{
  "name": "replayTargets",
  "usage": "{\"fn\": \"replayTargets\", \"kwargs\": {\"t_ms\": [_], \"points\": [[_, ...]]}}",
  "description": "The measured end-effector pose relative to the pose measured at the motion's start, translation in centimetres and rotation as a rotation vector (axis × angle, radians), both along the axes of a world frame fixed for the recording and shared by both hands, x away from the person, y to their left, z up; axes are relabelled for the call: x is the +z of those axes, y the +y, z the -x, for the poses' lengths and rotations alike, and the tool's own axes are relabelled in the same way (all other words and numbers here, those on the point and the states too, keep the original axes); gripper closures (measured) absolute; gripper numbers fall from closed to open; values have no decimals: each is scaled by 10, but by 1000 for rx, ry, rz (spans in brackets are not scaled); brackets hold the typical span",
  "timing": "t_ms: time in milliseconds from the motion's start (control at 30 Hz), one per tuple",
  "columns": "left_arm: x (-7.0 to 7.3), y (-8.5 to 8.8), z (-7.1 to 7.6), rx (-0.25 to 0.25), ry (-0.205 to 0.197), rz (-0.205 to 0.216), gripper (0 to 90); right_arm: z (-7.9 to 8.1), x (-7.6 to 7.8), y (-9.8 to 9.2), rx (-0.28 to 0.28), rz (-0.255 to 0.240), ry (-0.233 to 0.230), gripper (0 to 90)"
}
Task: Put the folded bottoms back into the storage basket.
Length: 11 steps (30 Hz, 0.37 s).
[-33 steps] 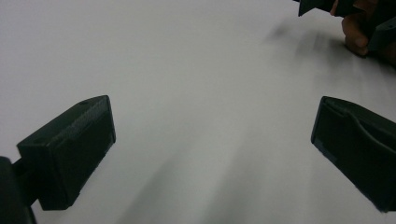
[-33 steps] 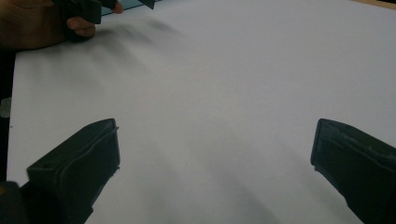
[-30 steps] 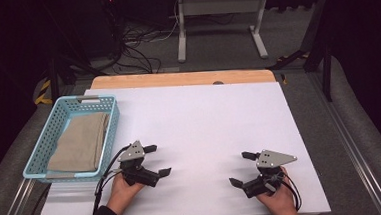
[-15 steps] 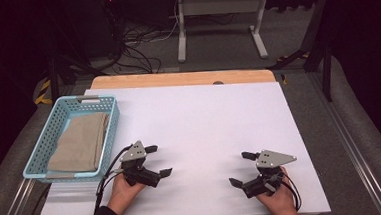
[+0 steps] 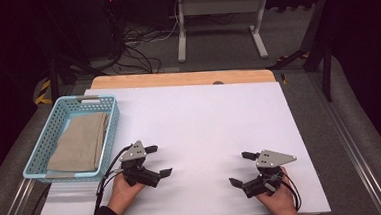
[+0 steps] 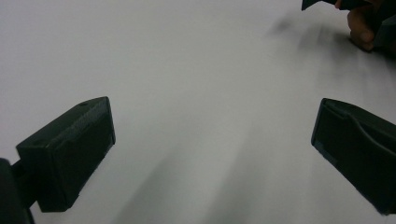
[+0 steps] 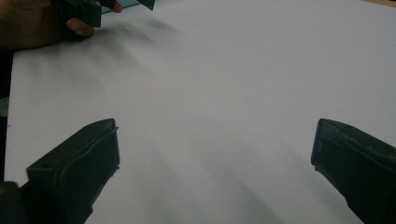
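My left gripper [image 5: 158,161] rests on the white table sheet [image 5: 199,122] near its front left, held in a hand, jaws wide apart and pointing right. In the left gripper view the left gripper [image 6: 212,149] has bare sheet between its jaws. My right gripper [image 5: 244,169] sits at the front right, jaws spread and pointing left; the right gripper [image 7: 215,154] also has nothing between its jaws. A light blue basket [image 5: 54,127] stands at the left edge with a folded beige cloth [image 5: 82,140] lying inside it.
The white sheet covers a wooden tabletop whose far strip [image 5: 176,79] shows behind it. Beyond the table are floor cables [image 5: 124,46] and a white stand [image 5: 218,20]. The other hand [image 6: 362,30] appears far off in the left gripper view.
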<state>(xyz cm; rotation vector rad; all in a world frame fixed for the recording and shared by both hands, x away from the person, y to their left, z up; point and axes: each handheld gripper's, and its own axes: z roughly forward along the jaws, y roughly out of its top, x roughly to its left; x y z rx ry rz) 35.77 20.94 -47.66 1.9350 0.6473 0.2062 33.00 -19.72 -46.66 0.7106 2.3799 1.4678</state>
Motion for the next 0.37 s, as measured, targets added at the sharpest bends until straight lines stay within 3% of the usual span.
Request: {"fn": "replayTargets", "kwargs": {"t_ms": [367], "points": [[3, 2, 0, 4, -3, 7, 0, 0, 0, 0, -2, 1, -1, 17]]}}
